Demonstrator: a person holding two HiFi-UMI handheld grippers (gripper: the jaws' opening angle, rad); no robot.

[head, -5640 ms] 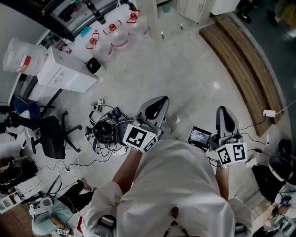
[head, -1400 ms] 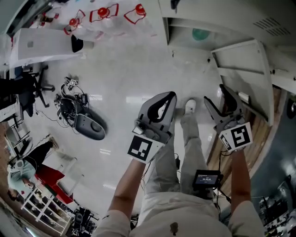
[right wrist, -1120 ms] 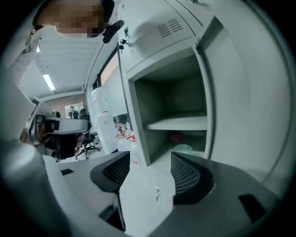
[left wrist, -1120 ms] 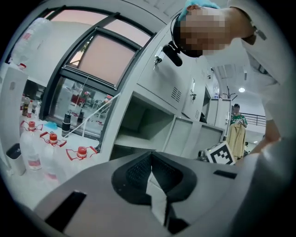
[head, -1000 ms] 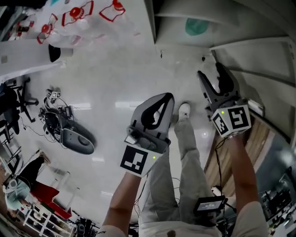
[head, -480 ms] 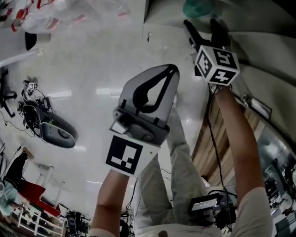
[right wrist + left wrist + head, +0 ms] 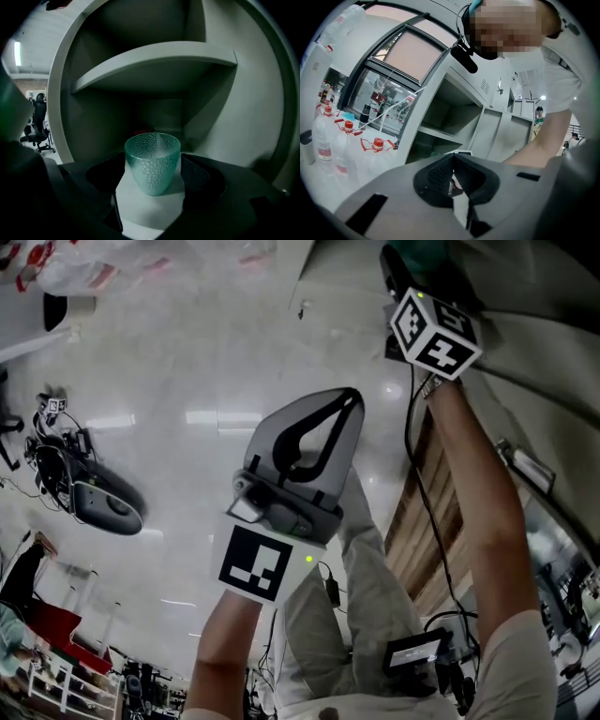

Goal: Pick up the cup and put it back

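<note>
A teal dimpled glass cup [image 7: 152, 164] stands upright on the pale floor of a cabinet compartment [image 7: 150, 208]. My right gripper [image 7: 152, 177] is open wide. Its dark pads [image 7: 199, 176] flank the cup, with a gap showing on both sides. In the head view the right gripper [image 7: 405, 263] is stretched up into the cabinet at the top edge, marker cube [image 7: 433, 329] behind it. The left gripper [image 7: 349, 401] hangs lower in mid-air over the floor. In its own view the left gripper [image 7: 452, 161] has its tips together with nothing between them.
A grey shelf [image 7: 154, 58] spans the compartment above the cup, with side walls close on both sides. The open cabinet [image 7: 454, 122] and its door [image 7: 497, 136] stand ahead. Red-capped water bottles [image 7: 347, 136] sit at the left. A grey device with cables [image 7: 98, 502] lies on the floor.
The head view swung from the floor towards the cabinet. My right gripper rose and reached into the compartment, and its jaws spread. The left gripper stayed shut and lifted a little.
</note>
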